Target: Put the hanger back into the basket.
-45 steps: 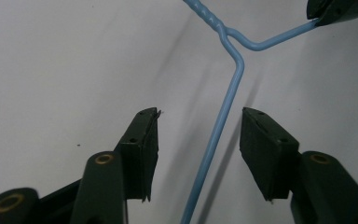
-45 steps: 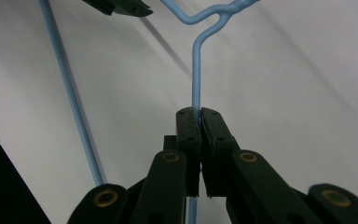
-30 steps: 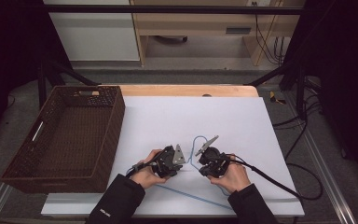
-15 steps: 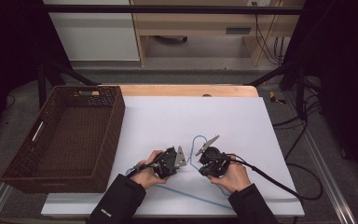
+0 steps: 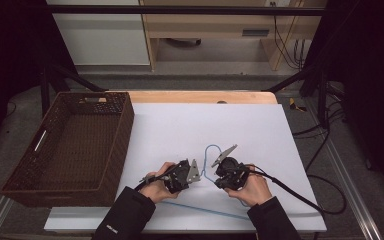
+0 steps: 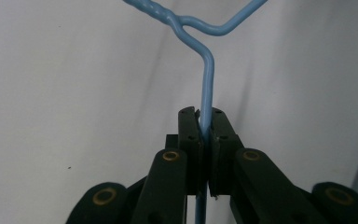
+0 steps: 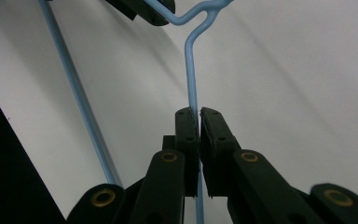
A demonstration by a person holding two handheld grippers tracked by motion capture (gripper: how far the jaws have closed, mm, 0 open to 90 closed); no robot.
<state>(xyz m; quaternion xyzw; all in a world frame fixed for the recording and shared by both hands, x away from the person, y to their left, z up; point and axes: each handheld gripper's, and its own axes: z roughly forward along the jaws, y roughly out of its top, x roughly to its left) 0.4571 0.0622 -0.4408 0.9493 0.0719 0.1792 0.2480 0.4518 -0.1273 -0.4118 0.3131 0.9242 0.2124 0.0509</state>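
A blue wire hanger (image 5: 207, 152) lies on the white table top (image 5: 190, 120), hook pointing away from the person. Both grippers hold it near the neck, one on each sloping arm. My left gripper (image 5: 198, 176) is shut on the hanger wire (image 6: 208, 74); its jaws have just been closing, and the wire runs straight between its pads (image 6: 189, 128). The right gripper (image 5: 219, 179) is shut on the other arm of the hanger (image 7: 189, 65), the wire pinched between its pads (image 7: 212, 126). The hanger's long bottom bar (image 5: 205, 210) passes under the forearms.
A dark brown wicker basket (image 5: 123, 135) stands at the table's left. Black cables (image 5: 300, 200) trail from the right gripper off the right edge. A wooden strip (image 5: 200, 96) borders the table's far side. Part of the left gripper (image 7: 144, 10) reaches into the right gripper view.
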